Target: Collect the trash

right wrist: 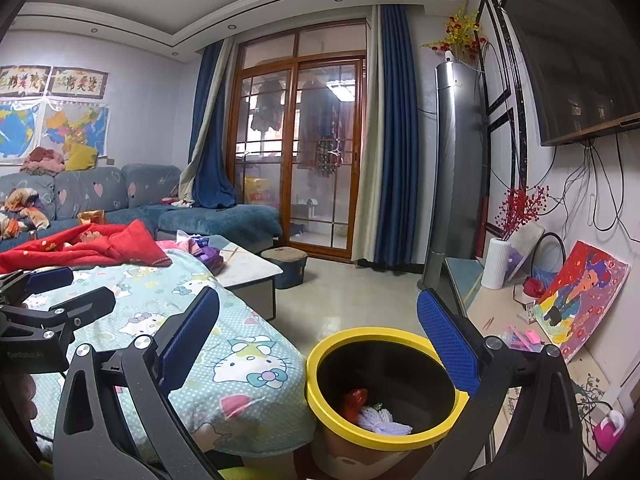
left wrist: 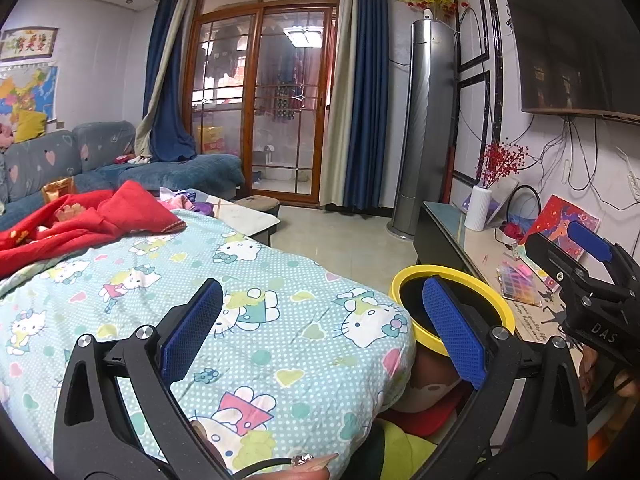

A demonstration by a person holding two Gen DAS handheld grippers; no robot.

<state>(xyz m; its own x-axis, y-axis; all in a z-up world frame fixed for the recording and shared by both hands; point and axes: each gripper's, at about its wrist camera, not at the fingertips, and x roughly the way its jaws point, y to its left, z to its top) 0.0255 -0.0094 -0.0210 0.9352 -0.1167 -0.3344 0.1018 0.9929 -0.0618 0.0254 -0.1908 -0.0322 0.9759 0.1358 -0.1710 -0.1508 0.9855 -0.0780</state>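
Observation:
A trash bin with a yellow rim (right wrist: pixel 328 344) stands on the floor beside the quilt-covered table; it also shows in the left wrist view (left wrist: pixel 404 280). Inside it lie a red wrapper (right wrist: pixel 354 400) and a white foam net (right wrist: pixel 384 424). My right gripper (right wrist: pixel 320 336) is open and empty, above the bin's near-left rim. My left gripper (left wrist: pixel 324 324) is open and empty, above the Hello Kitty quilt (left wrist: pixel 248 312). The left gripper shows at the left edge of the right wrist view (right wrist: pixel 60 292); the right gripper shows at the right of the left wrist view (left wrist: pixel 568 252).
A red cloth (right wrist: pixel 92 246) lies on the quilt's far end. A low tea table (right wrist: pixel 248 268) and stool (right wrist: pixel 286 266) stand beyond. A TV cabinet (right wrist: pixel 496 316) on the right holds a white vase (right wrist: pixel 496 262), a painting (right wrist: pixel 584 300) and small items. A blue sofa (right wrist: pixel 120 192) lines the left wall.

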